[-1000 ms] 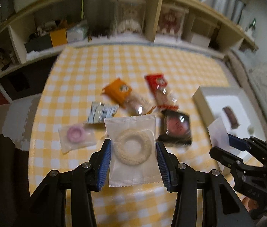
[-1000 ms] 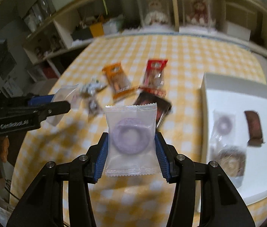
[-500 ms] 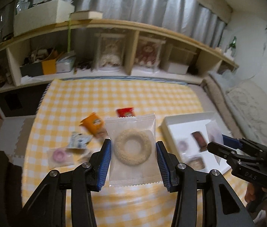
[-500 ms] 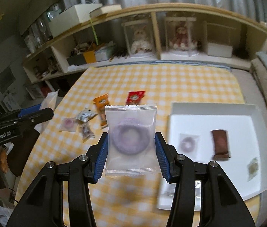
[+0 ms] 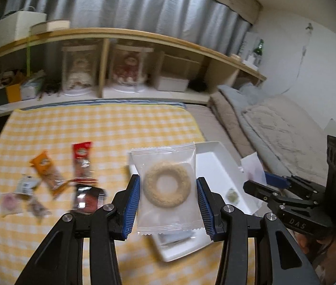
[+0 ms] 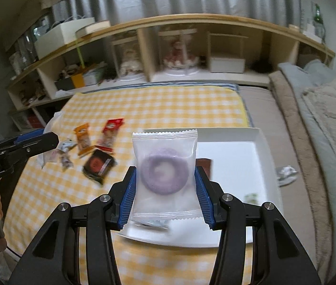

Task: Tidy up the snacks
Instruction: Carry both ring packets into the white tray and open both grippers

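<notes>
My left gripper (image 5: 168,201) is shut on a clear packet with a beige ring cookie (image 5: 166,185), held high above the table. My right gripper (image 6: 165,190) is shut on a clear packet with a purple ring cookie (image 6: 164,172), held above the white tray (image 6: 239,156). The tray holds a brown bar (image 6: 204,165) and other small packets. The right gripper also shows in the left wrist view (image 5: 260,180), beside the tray (image 5: 215,163). Loose snacks lie on the yellow checked cloth (image 6: 144,109): an orange packet (image 6: 83,137), a red packet (image 6: 110,133), a dark packet (image 6: 97,165).
A long wooden shelf (image 6: 191,47) with dolls and boxes runs along the back. Grey and beige bedding (image 6: 322,123) lies to the right of the table. A small silver wrapper (image 6: 285,173) lies just outside the tray's right edge.
Both grippers have risen well above the table and shifted right toward the tray, each still holding its packet. The loose snacks now look smaller and lie to the left.
</notes>
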The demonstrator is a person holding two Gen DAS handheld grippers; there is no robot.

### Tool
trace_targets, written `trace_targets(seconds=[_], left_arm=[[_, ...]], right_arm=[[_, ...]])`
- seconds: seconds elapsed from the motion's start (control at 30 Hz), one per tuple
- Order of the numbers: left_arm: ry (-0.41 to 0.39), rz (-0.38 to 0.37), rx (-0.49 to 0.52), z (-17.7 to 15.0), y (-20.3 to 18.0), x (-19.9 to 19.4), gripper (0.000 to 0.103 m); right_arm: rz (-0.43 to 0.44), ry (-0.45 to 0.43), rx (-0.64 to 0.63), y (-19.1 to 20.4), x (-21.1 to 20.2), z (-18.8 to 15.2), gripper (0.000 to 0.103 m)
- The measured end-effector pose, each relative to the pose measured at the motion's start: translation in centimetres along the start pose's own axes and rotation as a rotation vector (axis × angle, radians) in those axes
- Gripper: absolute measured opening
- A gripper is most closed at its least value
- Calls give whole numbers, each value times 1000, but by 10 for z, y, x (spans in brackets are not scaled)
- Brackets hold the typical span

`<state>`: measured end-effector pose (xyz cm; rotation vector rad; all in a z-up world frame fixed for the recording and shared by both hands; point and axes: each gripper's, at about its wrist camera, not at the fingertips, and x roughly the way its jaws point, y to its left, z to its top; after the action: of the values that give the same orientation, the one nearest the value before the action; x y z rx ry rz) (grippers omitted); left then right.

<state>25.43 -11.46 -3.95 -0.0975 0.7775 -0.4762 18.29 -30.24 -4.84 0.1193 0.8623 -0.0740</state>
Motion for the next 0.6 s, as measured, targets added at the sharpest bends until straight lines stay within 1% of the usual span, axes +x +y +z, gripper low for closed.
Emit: trace_targets(seconds=[0.1,0.2,0.33,0.43,0.5,0.6], left_arm=[[22,-27,-9,0,-18,27,46],[48,-70,-23,-3,-33,55,46],[100,-126,-55,-5,-47,103,46],[146,-170,-103,-8,-51,139,46],[185,-207,-153,-11,-50,165,46],[242,-249,-237,-18,-43,198,46]], right_arm=[[-17,5,13,-24,-5,-4,49],[-31,18,37,-51,-4,-9,49],[-23,42,95,-85,2,-21,49],[-3,69,132,-106,11,-31,49],[14,88,151,-117,20,-38,49],[80,118,210,-131,35,-45,49]])
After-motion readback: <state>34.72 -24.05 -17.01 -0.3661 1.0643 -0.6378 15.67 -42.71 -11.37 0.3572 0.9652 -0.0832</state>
